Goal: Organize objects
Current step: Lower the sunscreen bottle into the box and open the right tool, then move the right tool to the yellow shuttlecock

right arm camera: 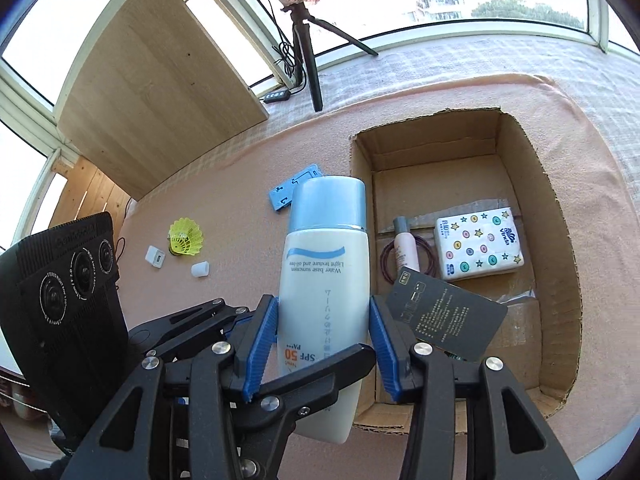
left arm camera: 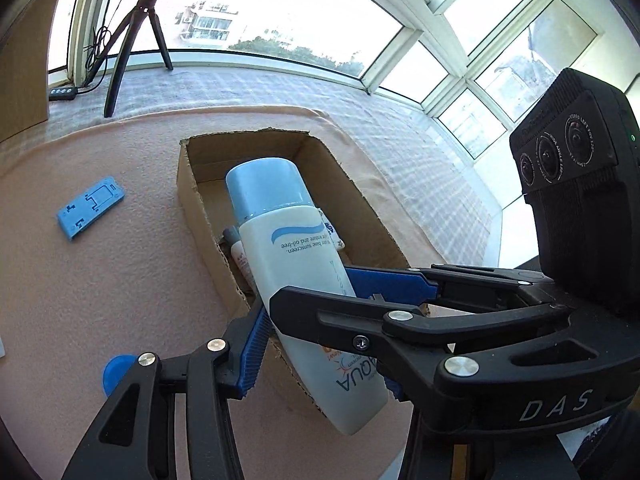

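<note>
Sunscreen bottle (right arm camera: 324, 264) clamped by both right tongs (right arm camera: 323, 340) and left tongs (left arm camera: 304, 312), held above cardboard box (right arm camera: 560, 280), near its left wall, tissue pack (right arm camera: 478, 244) inside box

Pink cloth-covered table (right arm camera: 224, 200), pale checked cover (right arm camera: 460, 60) beyond its far edge. Directly on the pink cloth: open cardboard box (right arm camera: 560, 280) at right; blue plastic bracket (left arm camera: 90, 207) lying flat left of box; yellow shuttlecock (right arm camera: 185, 238) further left, small white charger cube (right arm camera: 155, 257) just beside it, small white cap (right arm camera: 200, 269) near both. Black tripod (right arm camera: 306, 44) and inline switch (right arm camera: 277, 96) on the checked cover by the window
</note>
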Action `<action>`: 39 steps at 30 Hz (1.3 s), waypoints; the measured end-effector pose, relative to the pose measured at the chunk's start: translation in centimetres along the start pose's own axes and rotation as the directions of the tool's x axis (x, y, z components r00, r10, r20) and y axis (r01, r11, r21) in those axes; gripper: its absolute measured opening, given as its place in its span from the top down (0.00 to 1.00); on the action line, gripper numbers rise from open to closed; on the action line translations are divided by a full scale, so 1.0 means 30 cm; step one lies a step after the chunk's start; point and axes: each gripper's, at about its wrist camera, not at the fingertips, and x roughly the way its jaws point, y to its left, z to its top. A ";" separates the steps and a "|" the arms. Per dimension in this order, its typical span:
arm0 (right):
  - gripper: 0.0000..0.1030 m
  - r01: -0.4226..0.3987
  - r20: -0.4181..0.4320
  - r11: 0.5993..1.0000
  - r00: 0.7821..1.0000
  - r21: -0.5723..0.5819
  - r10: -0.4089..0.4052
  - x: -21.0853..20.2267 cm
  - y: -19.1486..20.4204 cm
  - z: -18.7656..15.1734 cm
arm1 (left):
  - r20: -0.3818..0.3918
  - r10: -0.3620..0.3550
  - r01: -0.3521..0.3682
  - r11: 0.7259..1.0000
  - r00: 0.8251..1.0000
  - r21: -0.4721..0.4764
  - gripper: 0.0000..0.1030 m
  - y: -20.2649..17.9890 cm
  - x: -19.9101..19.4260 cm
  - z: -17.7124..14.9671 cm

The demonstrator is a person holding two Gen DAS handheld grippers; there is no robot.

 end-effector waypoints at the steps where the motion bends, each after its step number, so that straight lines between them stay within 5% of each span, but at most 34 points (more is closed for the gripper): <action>1: 0.58 0.005 0.004 1.000 1.000 0.008 -0.005 -0.009 -0.025 0.006 | -0.005 -0.004 0.004 1.000 1.000 0.006 0.51 -0.015 0.020 0.009; 13: 0.58 0.038 0.021 0.998 0.999 0.052 -0.039 -0.036 -0.184 0.038 | -0.047 -0.003 0.005 0.999 0.999 0.039 0.49 -0.097 0.154 0.062; 16: 0.50 0.065 0.009 0.997 0.998 0.049 -0.066 -0.029 -0.194 0.035 | -0.056 0.039 -0.036 0.998 0.998 0.050 0.24 -0.095 0.166 0.071; 17: 0.47 0.079 0.008 0.996 0.997 0.048 -0.080 -0.026 -0.196 0.038 | -0.053 0.046 -0.043 0.998 0.998 0.054 0.22 -0.091 0.167 0.075; 20: 0.40 0.114 0.023 0.992 0.993 0.062 -0.116 -0.025 -0.209 0.040 | -0.053 0.050 -0.048 0.998 0.997 0.045 0.22 -0.078 0.161 0.075; 39: 0.40 0.112 0.033 0.993 0.993 0.037 -0.113 -0.005 -0.119 0.037 | -0.023 0.101 -0.101 0.995 0.995 -0.015 0.22 0.056 -0.020 -0.007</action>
